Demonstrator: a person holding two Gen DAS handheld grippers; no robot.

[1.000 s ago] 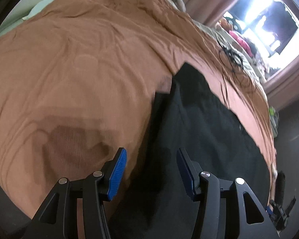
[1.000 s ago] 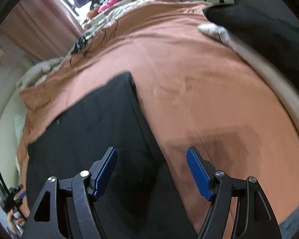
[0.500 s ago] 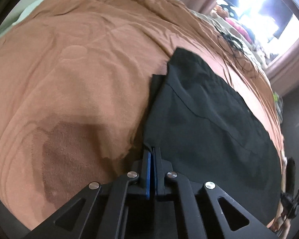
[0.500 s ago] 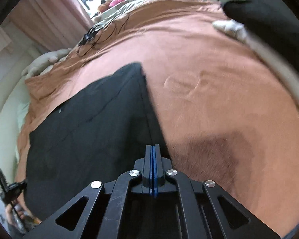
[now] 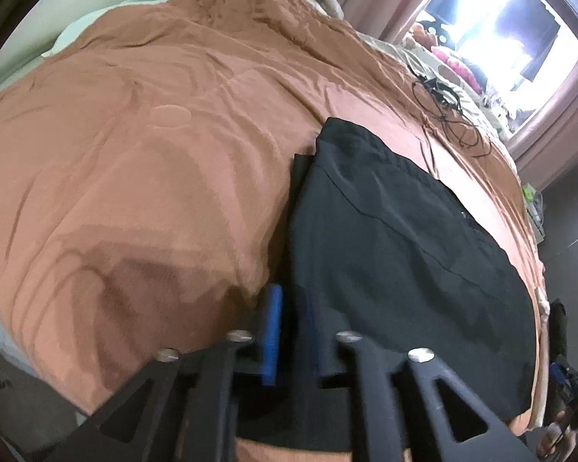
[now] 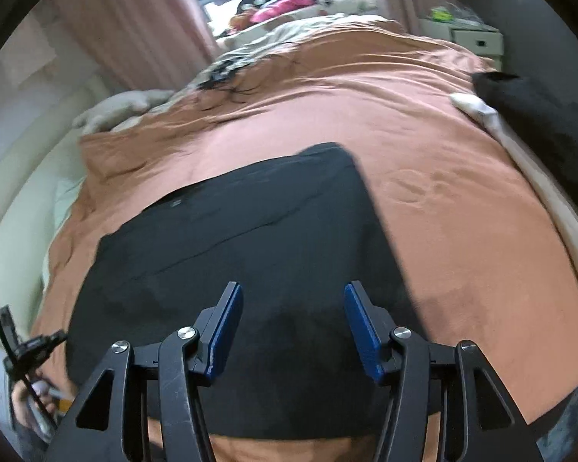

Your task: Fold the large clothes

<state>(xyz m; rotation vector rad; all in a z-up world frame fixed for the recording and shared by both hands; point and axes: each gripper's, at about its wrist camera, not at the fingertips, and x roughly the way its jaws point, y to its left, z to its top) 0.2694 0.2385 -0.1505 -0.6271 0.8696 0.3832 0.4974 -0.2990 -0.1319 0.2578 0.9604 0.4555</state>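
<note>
Left gripper [image 5: 289, 331]: jaws narrowly apart, just been opening. Motion blur hides whether the pads still pinch the black garment [image 5: 397, 254]; its near left edge lies right at them. Right gripper [image 6: 293, 327]: jaws wide apart, just been opening, nothing between them, over the garment's near part. Half a second ago both were fully closed at the near hem. Garment lies flat on the brown bedspread [image 5: 154, 161], folded to a rough rectangle, a seam running across it. Beyond: tangled black cable [image 5: 443, 107], then the overexposed window [image 5: 512, 11].
</note>
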